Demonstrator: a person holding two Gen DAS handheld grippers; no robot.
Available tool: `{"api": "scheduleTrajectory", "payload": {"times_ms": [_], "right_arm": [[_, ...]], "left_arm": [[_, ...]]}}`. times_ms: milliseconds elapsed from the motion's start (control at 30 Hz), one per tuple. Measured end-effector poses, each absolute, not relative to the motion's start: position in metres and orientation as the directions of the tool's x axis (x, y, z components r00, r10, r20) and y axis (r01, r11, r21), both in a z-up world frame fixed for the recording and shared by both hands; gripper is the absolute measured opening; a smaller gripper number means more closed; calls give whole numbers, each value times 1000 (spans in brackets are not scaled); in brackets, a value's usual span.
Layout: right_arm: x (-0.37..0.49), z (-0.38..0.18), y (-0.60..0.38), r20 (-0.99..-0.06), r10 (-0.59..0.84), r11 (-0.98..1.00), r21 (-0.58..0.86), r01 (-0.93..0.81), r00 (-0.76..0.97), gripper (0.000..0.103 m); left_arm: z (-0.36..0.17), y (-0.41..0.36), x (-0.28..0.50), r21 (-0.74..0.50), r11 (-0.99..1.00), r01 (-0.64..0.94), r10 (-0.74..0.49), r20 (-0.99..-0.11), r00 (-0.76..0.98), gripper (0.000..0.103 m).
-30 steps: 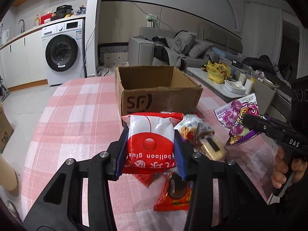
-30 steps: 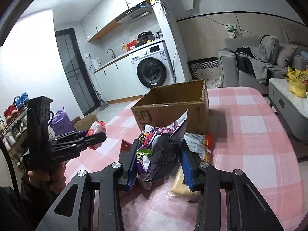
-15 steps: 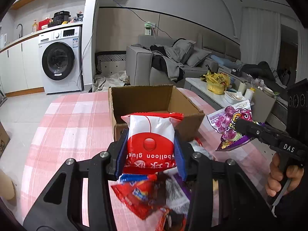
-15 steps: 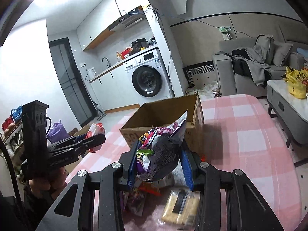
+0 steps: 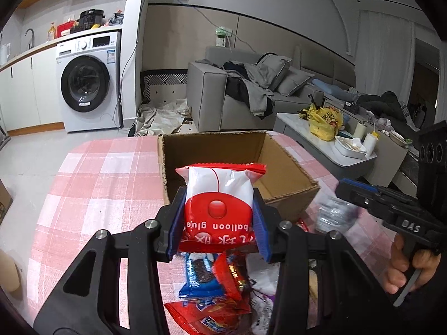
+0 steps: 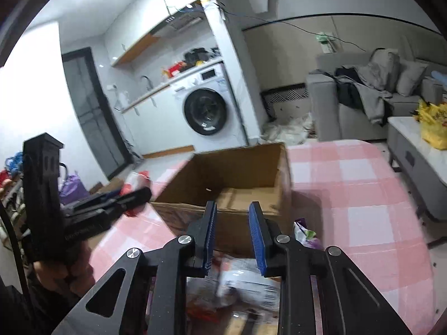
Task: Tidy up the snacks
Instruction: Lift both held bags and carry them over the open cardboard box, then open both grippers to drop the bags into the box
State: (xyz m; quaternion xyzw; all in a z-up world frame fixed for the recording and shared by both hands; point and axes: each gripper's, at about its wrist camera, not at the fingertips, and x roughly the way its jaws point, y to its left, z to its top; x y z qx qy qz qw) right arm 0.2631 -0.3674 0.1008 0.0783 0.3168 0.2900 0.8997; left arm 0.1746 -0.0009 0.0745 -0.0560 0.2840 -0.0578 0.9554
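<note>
Pink-check tabletop (image 5: 92, 184), washer & sofa behind.

Left wrist view: left gripper (image 5: 219, 215) clenched on red-white pack (image 5: 219, 198), held up just short of box (image 5: 290, 178), which sits open at the tabletop's far end. Loose snacks (image 5: 215, 287) piled below the gripper. To do it well: carry pack fwd past the near wall, get low inside, then let go, so it lands flat & doesn't snag the rim.

Right wrist view: right gripper (image 6: 232, 234) released, nothing btwn the blue pads, hovering over near wall of box (image 6: 223, 178). Floor of box looks bare where visible. Purple bag (image 6: 306, 236) lies on tabletop beside box, blurry wrappers (image 6: 245, 287) under the gripper. Keep right side clear of the left's path.
</note>
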Motion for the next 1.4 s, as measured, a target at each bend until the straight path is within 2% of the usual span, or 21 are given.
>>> {"api": "scheduleTrajectory", "payload": {"times_ms": [67,100,167,267,333,400,467,667,767,867,900,1400], "right_arm": [[263,93,-376,-559,524,850,292,-439,642,35],[262,88,-383,-574,495,867,274,-416,653,47],[265,75,-400,-618,445,894,261,-364,648,60],[269,58,-416,-691,381,924,252,-289,615,69],[267,47,-422,-730,394,918,280,-282,559,70],[261,40,-423,-739,407,910,275,-311,537,82],[258,34,-422,-755,383,918,245,-312,532,87],[269,11,-418,-792,403,911,297,-287,459,86],[266,12,-416,-776,409,906,286,-311,480,68],[258,21,-417,-747,417,903,274,-332,518,41],[256,25,-419,-737,416,904,272,-330,533,38],[270,121,-369,-511,556,830,309,-464,655,37]], "left_arm": [[70,4,181,-144,987,74,-140,-541,830,40],[67,5,181,-145,987,75,-142,-541,829,40],[67,6,182,-142,987,73,-139,-540,830,40],[64,10,187,-149,986,73,-144,-544,827,40],[62,12,190,-152,986,75,-147,-544,826,40],[61,14,193,-153,985,78,-150,-545,825,40],[60,15,196,-150,985,80,-150,-547,823,40],[59,14,199,-147,985,85,-153,-550,821,40],[59,12,197,-144,986,85,-151,-548,823,40],[57,10,198,-143,986,82,-147,-546,824,40],[56,10,200,-145,986,79,-146,-545,826,40],[57,7,217,-140,989,54,-121,-522,844,40]]}}
